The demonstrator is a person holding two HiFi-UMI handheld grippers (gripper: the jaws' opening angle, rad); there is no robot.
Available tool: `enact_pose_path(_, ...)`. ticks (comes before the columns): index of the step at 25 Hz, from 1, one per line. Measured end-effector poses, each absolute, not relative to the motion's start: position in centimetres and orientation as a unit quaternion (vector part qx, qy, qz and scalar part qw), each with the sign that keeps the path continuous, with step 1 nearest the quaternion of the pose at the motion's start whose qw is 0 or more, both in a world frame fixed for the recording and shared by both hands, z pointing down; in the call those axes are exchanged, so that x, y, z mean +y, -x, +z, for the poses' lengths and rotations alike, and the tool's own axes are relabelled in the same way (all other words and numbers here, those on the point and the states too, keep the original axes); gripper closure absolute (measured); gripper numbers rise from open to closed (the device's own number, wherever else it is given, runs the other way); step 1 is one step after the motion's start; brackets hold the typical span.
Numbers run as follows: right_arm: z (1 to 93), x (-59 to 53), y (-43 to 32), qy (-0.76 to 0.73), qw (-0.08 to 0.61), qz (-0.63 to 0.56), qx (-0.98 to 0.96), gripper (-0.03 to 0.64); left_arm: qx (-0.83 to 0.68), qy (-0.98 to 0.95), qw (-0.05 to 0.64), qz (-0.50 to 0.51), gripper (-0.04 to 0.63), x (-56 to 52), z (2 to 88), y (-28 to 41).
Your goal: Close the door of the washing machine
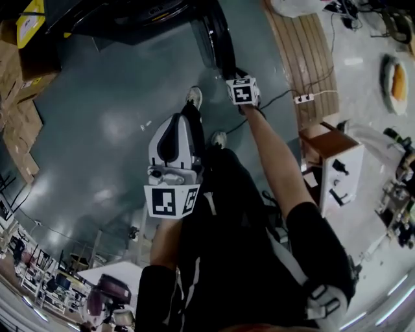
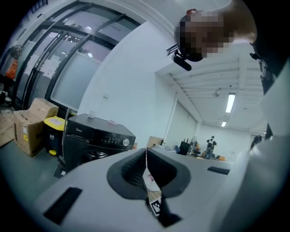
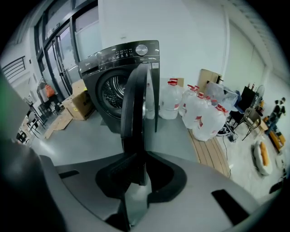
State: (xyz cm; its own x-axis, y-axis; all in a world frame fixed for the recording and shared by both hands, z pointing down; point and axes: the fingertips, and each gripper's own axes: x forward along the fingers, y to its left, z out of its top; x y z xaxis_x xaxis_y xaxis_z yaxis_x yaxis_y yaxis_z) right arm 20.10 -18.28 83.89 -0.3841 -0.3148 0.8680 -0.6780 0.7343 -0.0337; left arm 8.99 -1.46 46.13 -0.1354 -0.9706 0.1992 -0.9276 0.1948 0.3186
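The black washing machine stands with its drum uncovered, and its dark round door swings out edge-on toward me. My right gripper is shut on the door's outer edge, the pads pressing on both faces. From the head view, that gripper reaches forward to the door beside the machine. My left gripper hangs lower near the person's feet, shut with nothing between its pads. In the left gripper view the gripper points level toward the machine.
Several big water jugs stand right of the machine beside a wooden pallet. Cardboard boxes line the left side, with a yellow bin near them. A white cabinet with a brown top stands on the right.
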Motion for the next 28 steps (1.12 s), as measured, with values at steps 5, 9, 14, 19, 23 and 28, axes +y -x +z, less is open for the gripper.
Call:
enact_pose_path(5, 83.8, -16.4, -17.7, -0.308, 0.453, 0.21, -0.81, 0.56, -0.771, -0.61, 0.169, -0.068, 0.584, 1.0, 45.7, -6.6)
enact_pose_path(9, 83.9, -14.8, -15.3, -0.309, 0.451, 0.22, -0.808, 0.56, -0.775, -0.606, 0.162, -0.068, 0.584, 1.8, 45.6, -3.6)
enact_pose_path(14, 83.8, -12.8, -12.9, -0.328, 0.453, 0.238, -0.794, 0.558, -0.773, -0.604, 0.178, -0.079, 0.584, 2.8, 46.2, 0.3)
enact_pose_path(19, 84.2, -11.1, -9.5, -0.346, 0.446, 0.25, -0.787, 0.557, -0.759, -0.619, 0.188, -0.075, 0.584, 2.7, 46.6, 4.1)
enact_pose_path(23, 85.1, -10.8, -7.7, -0.372, 0.442, 0.243, -0.779, 0.555, -0.75, -0.631, 0.185, -0.074, 0.584, 2.4, 46.4, 7.6)
enact_pose_path(28, 85.4, -9.3, -4.5, -0.385, 0.443, 0.254, -0.768, 0.551, -0.748, -0.632, 0.187, -0.077, 0.584, 2.7, 46.4, 13.1)
